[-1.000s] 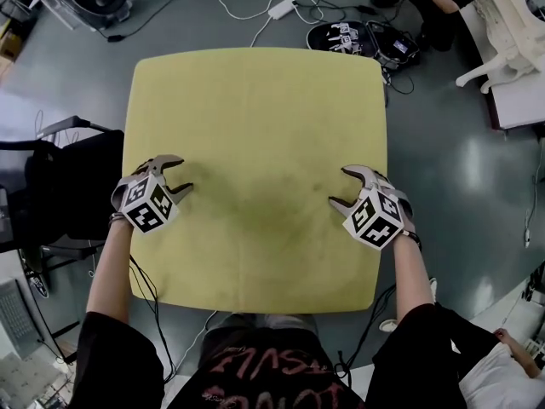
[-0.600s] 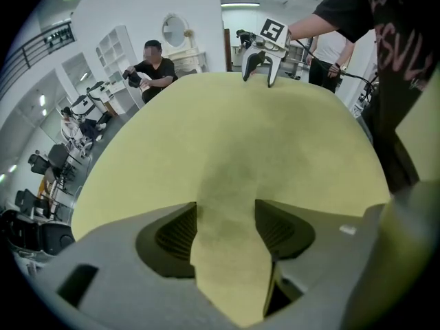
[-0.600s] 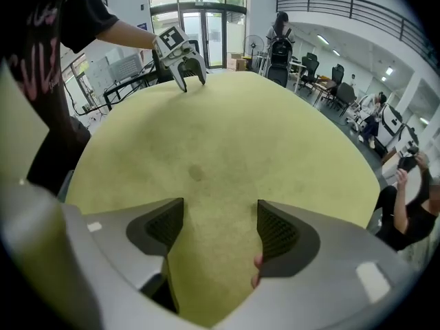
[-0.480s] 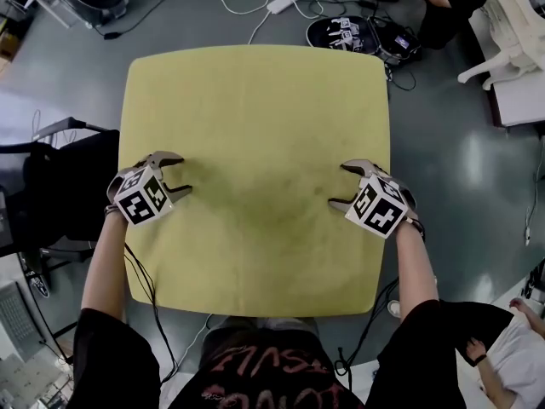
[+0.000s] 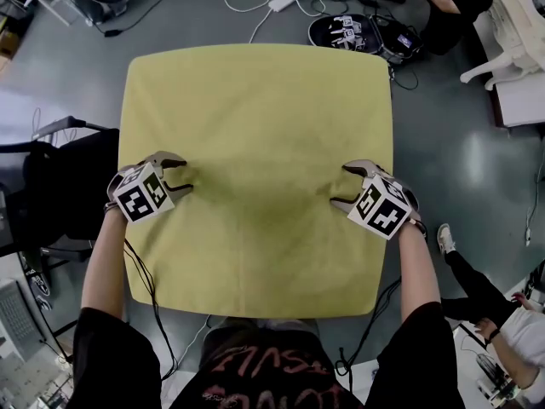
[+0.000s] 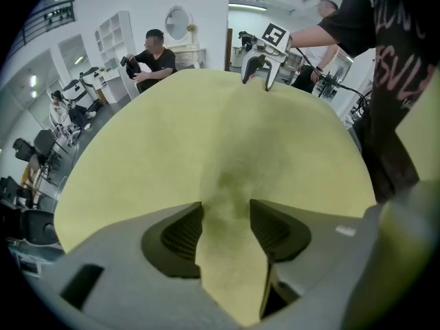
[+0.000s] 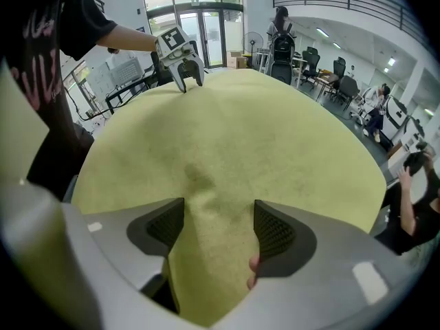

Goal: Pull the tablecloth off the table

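A yellow-green tablecloth (image 5: 255,109) covers the whole square table. My left gripper (image 5: 180,175) rests tips-down on the cloth near its left edge. My right gripper (image 5: 342,186) rests the same way near the right edge. Both sets of jaws are closing. In the left gripper view a raised ridge of cloth (image 6: 227,253) stands between the pads of the left gripper (image 6: 225,229). The right gripper view shows the same kind of fold (image 7: 213,260) between the pads of the right gripper (image 7: 218,229). A faint dark crease (image 5: 255,190) runs across the cloth from one gripper to the other.
A black chair (image 5: 60,186) stands against the table's left side. Cables and a power strip (image 5: 281,7) lie on the floor beyond the far edge, beside black gear (image 5: 362,37). White furniture (image 5: 511,49) is at the far right. A person's leg (image 5: 464,271) is near the right corner.
Both grippers have stayed almost in place on the cloth, the left one drifting slightly left. A person's leg has come into view at the lower right.
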Available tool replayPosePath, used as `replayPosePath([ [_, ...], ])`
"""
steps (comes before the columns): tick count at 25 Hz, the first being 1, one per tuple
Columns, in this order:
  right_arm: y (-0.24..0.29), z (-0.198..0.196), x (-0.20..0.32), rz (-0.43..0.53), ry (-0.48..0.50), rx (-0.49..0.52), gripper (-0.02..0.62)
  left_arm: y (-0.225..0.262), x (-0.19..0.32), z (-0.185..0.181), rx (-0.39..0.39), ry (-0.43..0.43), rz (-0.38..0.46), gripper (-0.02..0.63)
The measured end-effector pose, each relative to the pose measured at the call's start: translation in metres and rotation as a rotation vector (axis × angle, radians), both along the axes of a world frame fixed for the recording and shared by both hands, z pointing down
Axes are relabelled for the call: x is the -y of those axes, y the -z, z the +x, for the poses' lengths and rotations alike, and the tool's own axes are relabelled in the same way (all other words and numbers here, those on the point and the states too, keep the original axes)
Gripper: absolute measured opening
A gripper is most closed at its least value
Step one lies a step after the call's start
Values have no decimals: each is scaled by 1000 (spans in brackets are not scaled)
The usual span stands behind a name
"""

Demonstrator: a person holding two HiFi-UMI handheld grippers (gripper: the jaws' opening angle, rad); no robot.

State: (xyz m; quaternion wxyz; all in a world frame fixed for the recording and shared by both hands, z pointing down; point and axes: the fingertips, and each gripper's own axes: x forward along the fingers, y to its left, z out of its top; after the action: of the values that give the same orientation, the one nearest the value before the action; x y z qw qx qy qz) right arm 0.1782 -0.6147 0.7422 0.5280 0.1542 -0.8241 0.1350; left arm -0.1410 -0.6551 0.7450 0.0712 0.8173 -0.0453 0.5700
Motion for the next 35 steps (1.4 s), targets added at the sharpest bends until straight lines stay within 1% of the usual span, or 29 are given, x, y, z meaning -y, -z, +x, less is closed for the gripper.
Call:
replayPosePath([
  [7,1,-2,-2,0,-3,-18,308,1,-5,0,-10,14,9,187],
  [10,2,-4,-1,5,-8,-18,285,2,-6,0,-10,24,16,155],
  [14,3,-5,-4,25,-27,-3,241,2,-11,0,-17,45,43,64],
  [17,5,-7,-7,33,-37,-9,210,3,-13,-1,-20,71,54,35],
  [19,6,-8,-10,35,-34,-27,176,3,-14,-1,-16,83,67,15],
  [23,6,-12,-21,51,-29,-48,83,3,-18,-1,1,112,92,8],
  [26,6,-13,-28,79,-47,-54,21,5,-22,-7,-12,174,82,8],
  [29,12,-12,-35,96,-54,-59,17,14,-32,-11,-29,199,74,8],
  [32,23,-12,-42,114,-76,-56,17,25,-41,-12,-40,192,83,8],
  [35,34,-16,-51,137,-67,-78,17,36,-50,-15,-49,181,96,8],
])
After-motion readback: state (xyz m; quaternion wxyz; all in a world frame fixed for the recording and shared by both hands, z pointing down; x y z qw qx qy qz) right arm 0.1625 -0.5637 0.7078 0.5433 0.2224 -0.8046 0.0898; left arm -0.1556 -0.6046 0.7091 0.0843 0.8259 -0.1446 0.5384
